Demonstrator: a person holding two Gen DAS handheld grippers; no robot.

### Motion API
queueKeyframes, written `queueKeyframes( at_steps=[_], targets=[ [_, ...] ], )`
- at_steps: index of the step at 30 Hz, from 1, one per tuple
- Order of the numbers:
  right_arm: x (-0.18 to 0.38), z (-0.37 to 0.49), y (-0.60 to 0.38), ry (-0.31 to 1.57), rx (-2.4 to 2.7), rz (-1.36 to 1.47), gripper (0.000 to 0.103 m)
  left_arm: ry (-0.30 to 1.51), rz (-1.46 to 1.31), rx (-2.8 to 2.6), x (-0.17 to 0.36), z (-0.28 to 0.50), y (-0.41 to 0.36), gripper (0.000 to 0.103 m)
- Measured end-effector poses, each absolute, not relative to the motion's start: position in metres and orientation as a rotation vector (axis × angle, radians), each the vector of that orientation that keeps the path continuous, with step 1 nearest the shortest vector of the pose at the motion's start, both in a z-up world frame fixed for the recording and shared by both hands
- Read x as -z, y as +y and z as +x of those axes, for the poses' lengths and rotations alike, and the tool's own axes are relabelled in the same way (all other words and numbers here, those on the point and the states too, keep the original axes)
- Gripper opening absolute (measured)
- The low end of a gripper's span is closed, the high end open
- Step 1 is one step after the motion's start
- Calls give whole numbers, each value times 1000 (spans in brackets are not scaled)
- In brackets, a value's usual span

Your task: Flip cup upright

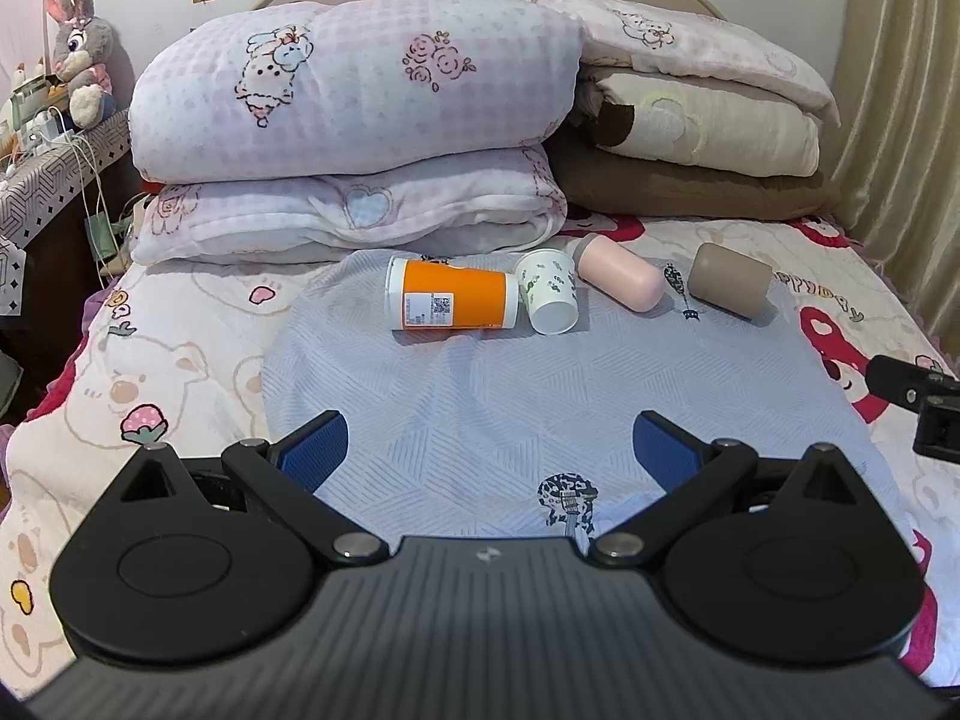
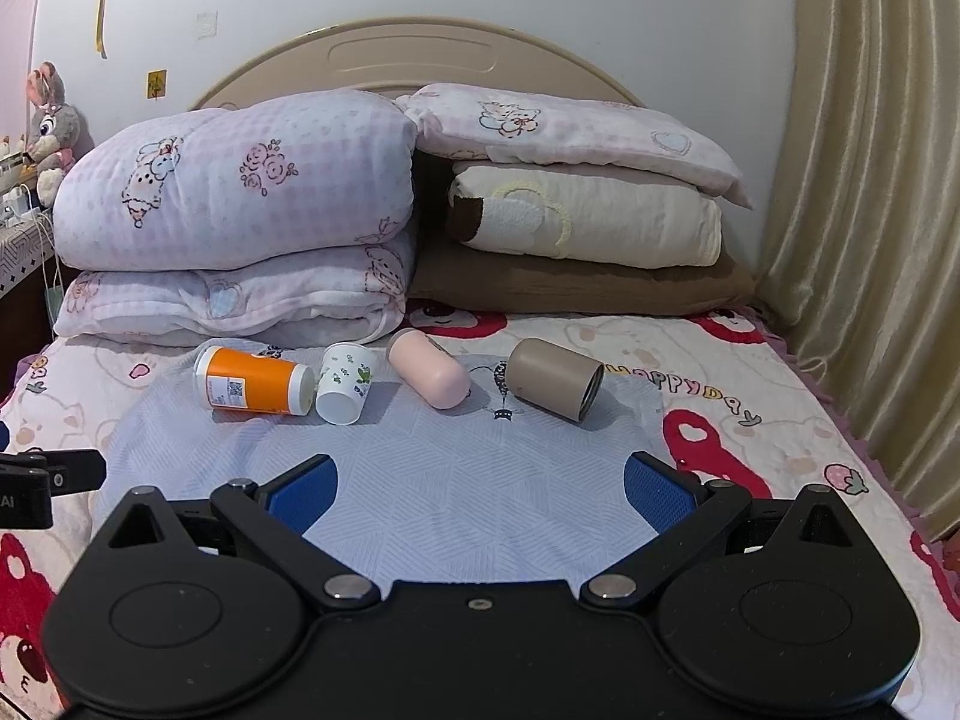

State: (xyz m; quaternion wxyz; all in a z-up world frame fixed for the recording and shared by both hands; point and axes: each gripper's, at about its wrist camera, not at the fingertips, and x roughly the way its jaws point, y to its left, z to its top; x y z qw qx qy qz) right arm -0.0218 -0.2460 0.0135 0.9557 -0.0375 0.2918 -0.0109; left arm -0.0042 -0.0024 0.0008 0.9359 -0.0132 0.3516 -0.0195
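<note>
Several cups lie on their sides in a row on a light blue cloth [image 1: 456, 396] on the bed: an orange cup [image 1: 451, 302] [image 2: 255, 389], a small white paper cup with green print [image 1: 547, 290] [image 2: 345, 383], a pink cup [image 1: 621, 276] [image 2: 429, 377] and a brown cup [image 1: 728, 280] [image 2: 555, 379]. My left gripper [image 1: 489, 450] is open and empty, well short of the cups. My right gripper [image 2: 480, 489] is open and empty, also short of them. Part of the right gripper shows at the right edge of the left wrist view [image 1: 918, 399].
Folded quilts and pillows [image 1: 354, 120] [image 2: 240, 210] are stacked behind the cups against the headboard. A nightstand with a plush rabbit [image 1: 78, 54] stands at the left. A curtain [image 2: 870, 240] hangs at the right.
</note>
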Motion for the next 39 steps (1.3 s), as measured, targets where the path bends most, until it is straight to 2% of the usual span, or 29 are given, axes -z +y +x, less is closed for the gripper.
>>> queueKeyframes(
  at_steps=[17,25,31,39],
  targets=[
    [-12,-6,-246,638,-55,-80,103,797,74,85,-11,20,-15,103],
    [-19,17,-245,635,-212,-238,103,838,-22,185,-37,62,-17,103],
    [-27,58,-261,590,-342,-343,103,869,-80,215,-16,113,-41,103],
    [7,145,-289,749,-543,-473,98,909,-179,252,45,188,-77,100]
  ],
)
